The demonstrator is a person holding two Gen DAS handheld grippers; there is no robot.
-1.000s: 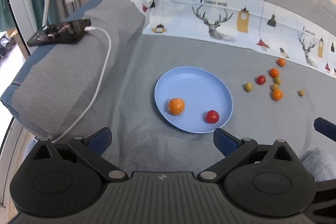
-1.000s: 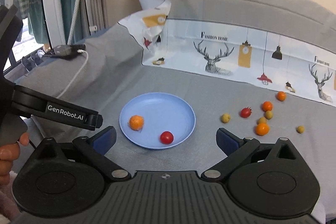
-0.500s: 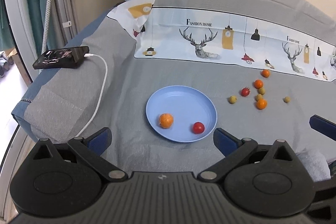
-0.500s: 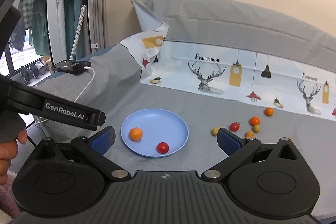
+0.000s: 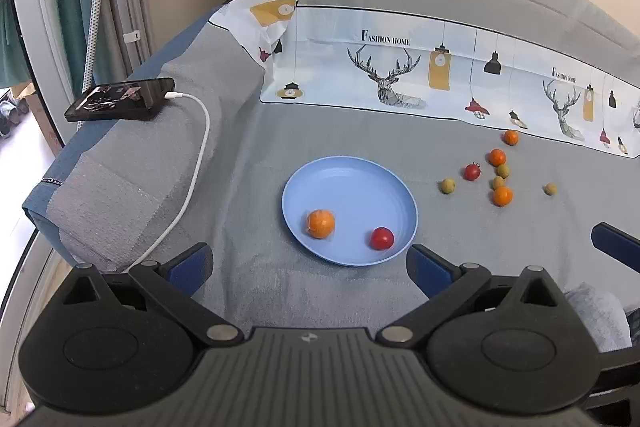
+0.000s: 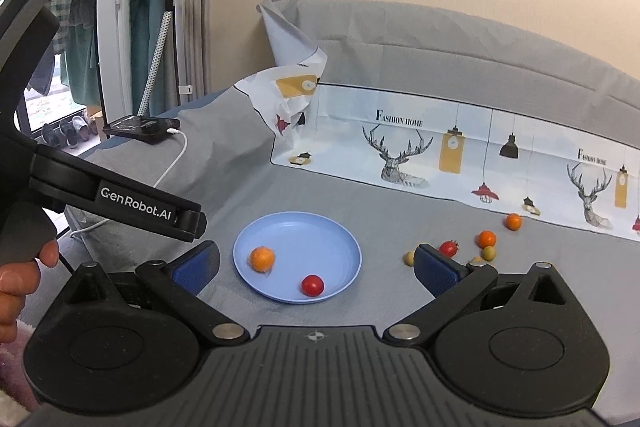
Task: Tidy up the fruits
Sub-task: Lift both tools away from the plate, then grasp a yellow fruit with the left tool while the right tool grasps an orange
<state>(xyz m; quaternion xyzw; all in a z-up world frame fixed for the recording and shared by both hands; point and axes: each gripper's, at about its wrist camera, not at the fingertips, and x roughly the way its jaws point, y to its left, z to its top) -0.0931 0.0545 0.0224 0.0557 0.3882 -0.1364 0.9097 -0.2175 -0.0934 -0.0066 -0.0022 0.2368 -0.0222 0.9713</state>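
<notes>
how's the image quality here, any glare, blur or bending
Left wrist view: sharp, soft even light, faint shadows under the fruit on the blue plate; the printed cloth edge bows from fisheye. Right wrist view: equally sharp, window at left bright, corners vignetted.

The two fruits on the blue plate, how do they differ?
The orange fruit is bigger and dull-skinned; the red tomato is smaller, smooth and glossy. The orange fruit lies on the plate's left side, the red tomato nearer its right rim. Both are round, rest apart, and neither is touched by any tongs.
</notes>
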